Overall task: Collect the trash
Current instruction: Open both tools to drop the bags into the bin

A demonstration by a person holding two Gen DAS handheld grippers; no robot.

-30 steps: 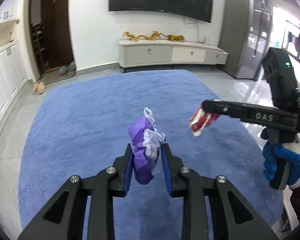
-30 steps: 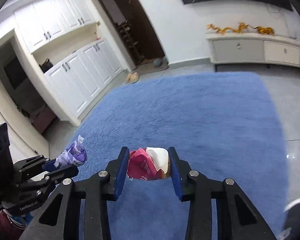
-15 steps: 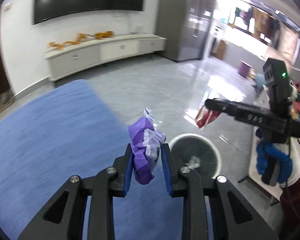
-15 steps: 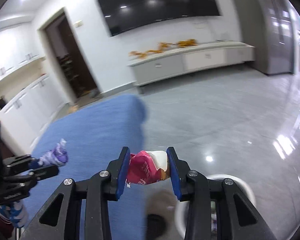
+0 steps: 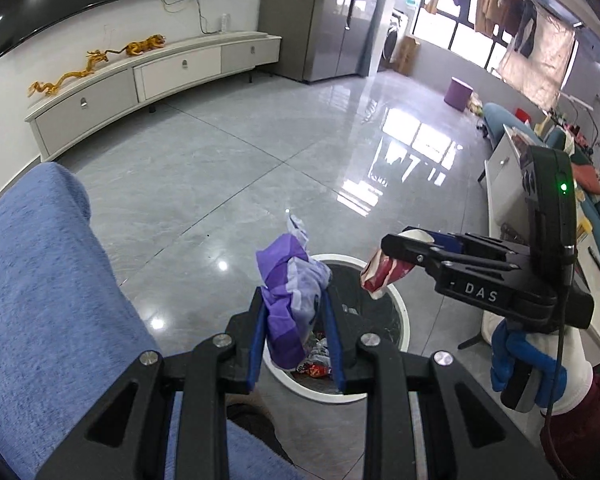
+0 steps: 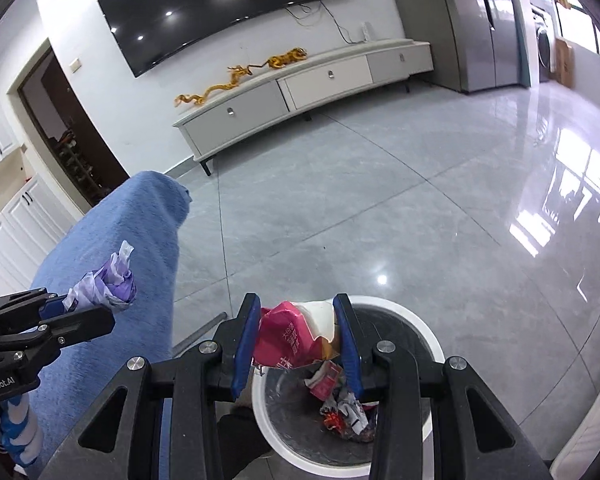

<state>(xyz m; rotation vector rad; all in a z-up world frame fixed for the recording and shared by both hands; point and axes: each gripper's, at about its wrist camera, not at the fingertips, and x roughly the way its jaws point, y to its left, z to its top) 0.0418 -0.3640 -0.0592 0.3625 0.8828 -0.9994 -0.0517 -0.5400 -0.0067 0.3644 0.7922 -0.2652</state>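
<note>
Glossy grey tile floor (image 5: 228, 168) under the left wrist view, low white TV cabinet (image 5: 140, 80) along the far wall, blue rug (image 5: 40, 300) filling the left side. Left gripper (image 5: 296, 320) clamped on a crumpled purple wrapper (image 5: 288, 300), held over the near rim of a round white trash bin (image 5: 396, 340) with scraps lying inside. Right gripper (image 5: 388, 264) reaching in from the right, gripped by a blue-and-white gloved hand (image 5: 532, 368), pinching a red and white packet (image 5: 384, 272) above the far side of the bin. Same grey tiles (image 6: 380, 200) in the right wrist view, wall-mounted TV (image 6: 220, 8) and cabinet (image 6: 300, 92) behind, rug (image 6: 112, 280) at left. Right gripper (image 6: 298, 336) closed on the pink-red packet (image 6: 292, 336), directly above the bin (image 6: 424, 332), crumpled litter visible at its bottom. Left gripper (image 6: 92, 304) entering at the left edge, purple wrapper (image 6: 108, 284) squeezed between its blue pads, seen against the rug, beside the bin.
</note>
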